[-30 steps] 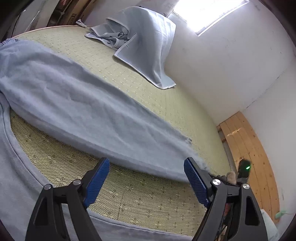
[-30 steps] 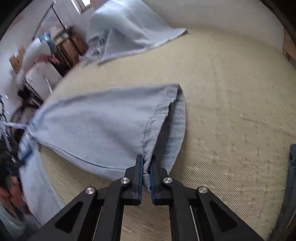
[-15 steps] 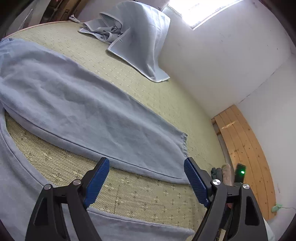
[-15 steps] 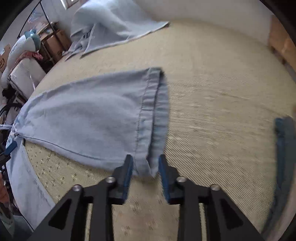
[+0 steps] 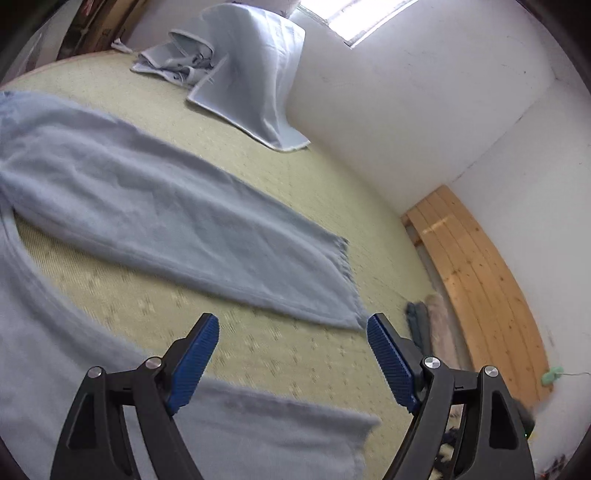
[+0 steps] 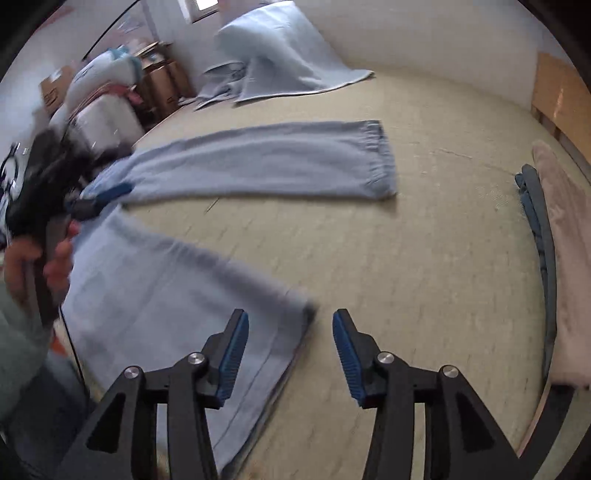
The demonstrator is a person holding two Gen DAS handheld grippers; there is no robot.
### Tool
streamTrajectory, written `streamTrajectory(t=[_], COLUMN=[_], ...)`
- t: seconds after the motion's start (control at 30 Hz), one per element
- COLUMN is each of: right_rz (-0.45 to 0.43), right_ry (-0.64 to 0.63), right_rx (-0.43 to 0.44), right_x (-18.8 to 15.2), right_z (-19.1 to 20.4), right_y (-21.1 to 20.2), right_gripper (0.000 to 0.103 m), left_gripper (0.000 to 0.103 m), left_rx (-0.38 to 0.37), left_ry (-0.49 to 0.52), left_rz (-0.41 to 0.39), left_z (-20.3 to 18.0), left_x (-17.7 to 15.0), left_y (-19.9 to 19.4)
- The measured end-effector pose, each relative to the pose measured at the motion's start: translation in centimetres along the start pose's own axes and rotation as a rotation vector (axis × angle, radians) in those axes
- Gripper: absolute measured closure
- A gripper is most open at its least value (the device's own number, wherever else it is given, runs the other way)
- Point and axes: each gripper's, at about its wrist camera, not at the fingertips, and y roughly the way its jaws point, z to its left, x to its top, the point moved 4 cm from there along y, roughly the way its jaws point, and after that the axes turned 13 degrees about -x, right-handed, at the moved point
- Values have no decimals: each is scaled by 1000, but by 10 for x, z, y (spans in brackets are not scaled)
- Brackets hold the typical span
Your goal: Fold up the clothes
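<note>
My trousers (image 6: 258, 166) lie flat on the bed (image 6: 424, 258), legs spread apart. My right tool (image 6: 290, 354) is wide open and empty, right by the near leg's end (image 6: 280, 310). My left tool (image 5: 291, 354) is open and empty too, between both legs.

Lighting: daylight, bright, from a window (image 5: 365, 18) overexposed to white in the left wrist view. White wall (image 5: 424, 110) evenly lit; shadows soft and faint. Distortion: strong fisheye curvature, dark vignette at all corners. Blur: motion smear on trousers (image 6: 177, 295) and hand (image 6: 37, 258) in the right wrist view; left gripper (image 5: 291, 354) and right gripper (image 6: 290, 350) sharp.
</note>
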Motion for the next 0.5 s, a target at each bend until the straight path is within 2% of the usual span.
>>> streamTrajectory(t=[0.13, 0.27, 0.4, 0.5], right_rz=[14, 21, 6, -16], right_ry=[8, 21, 52, 104], right_rx=[13, 17, 13, 42], right_x=[-36, -67, -74, -71], right_z=[18, 24, 19, 12], right_y=[-16, -27, -30, -36], right_gripper=[50, 49, 47, 47], left_gripper=[17, 17, 17, 17], left_rx=[-27, -38, -30, -20], left_ry=[14, 49, 62, 33], left_rz=[42, 139, 250, 301], left_z=[-17, -39, -55, -59], left_x=[-33, -86, -144, -178], left_y=[-7, -13, -25, -34])
